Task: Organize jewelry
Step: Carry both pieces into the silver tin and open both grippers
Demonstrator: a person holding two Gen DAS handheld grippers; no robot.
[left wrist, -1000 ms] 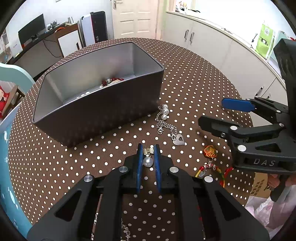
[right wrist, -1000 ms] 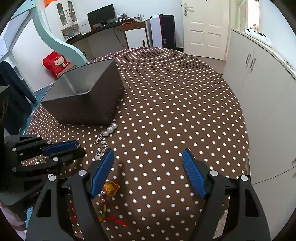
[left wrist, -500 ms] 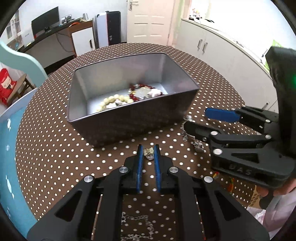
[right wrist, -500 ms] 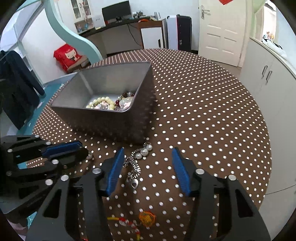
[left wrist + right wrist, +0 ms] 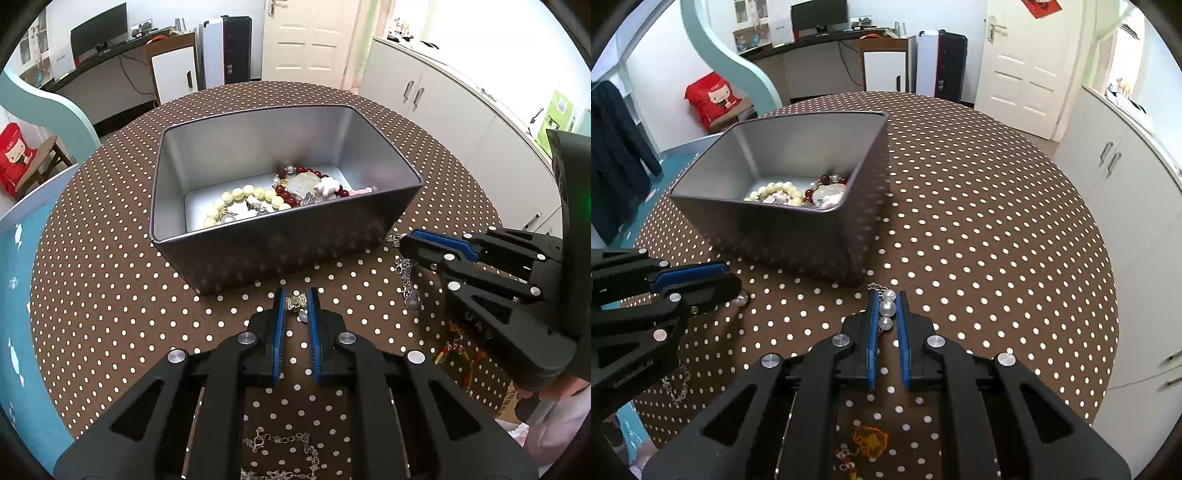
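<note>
At twelve o'clock from both tools, on the dotted surface (image 5: 979, 221), the open tin (image 5: 288, 236) is seen, nearer the left tool (image 5: 296, 306), which is clamped on a small pearl charm (image 5: 297, 302). The right tool (image 5: 887, 310) is closing on a pearl chain (image 5: 886, 306), laid along its fingers.

We are in a lived-in room of a home: a round counter (image 5: 979, 206) under a brown polka-dot cloth, a white panelled door (image 5: 1019, 62), and white cupboards (image 5: 443, 110) along one wall. We also see a desk with a monitor (image 5: 818, 14), a dark suitcase (image 5: 951, 62) beside it, a red cartoon-print bag (image 5: 711, 98) and dark clothes (image 5: 613, 162) hanging at the side.
</note>
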